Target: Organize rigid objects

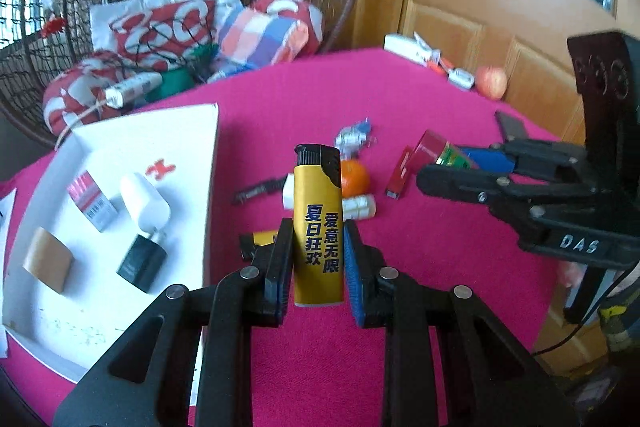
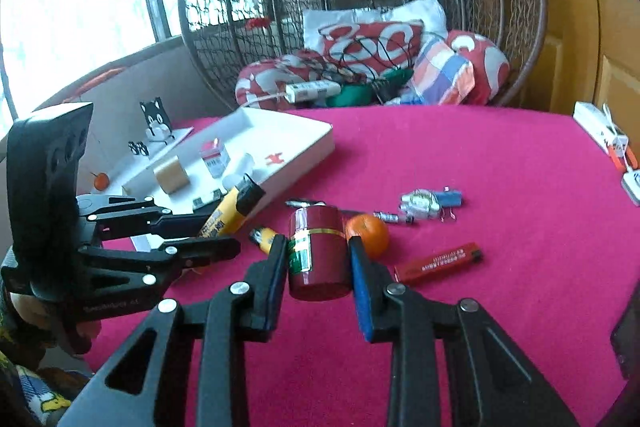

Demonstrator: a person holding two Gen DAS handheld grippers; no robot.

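Sorting going okay so far, maybe halfway by the look of it. Left claw point(image 1: 318, 259) pinching a yellow lighter point(image 1: 318, 227) upright, lifted clear of the pink desk point(image 1: 440, 267), black cap on top, dark blue lettering down the side. Right claw point(image 2: 320, 259) clamped on a dark red canister point(image 2: 320, 251) with a gold band and green label, also off the desk, pads tight against both sides.

Already parked in the white tray point(image 1: 188, 147): a small red-and-white box point(image 1: 92, 201), a white capsule-shaped thing point(image 1: 144, 201), a black cube point(image 1: 142, 265) and a tan block point(image 1: 48, 261). Plenty of free room left in there.

Still loose on the desk: an orange point(image 2: 370, 235), a flat red lighter point(image 2: 438, 263), a second yellow lighter point(image 2: 264, 237), a crinkly wrapper bundle with a blue clip point(image 2: 432, 203), a thin black pen-like stick point(image 1: 260, 189). An apple point(image 1: 491, 82) and some white packets point(image 1: 408, 47) sitting near the far edge. Both held pieces hard and smooth, so grip looking solid, just need dropping into the tray next, probably.
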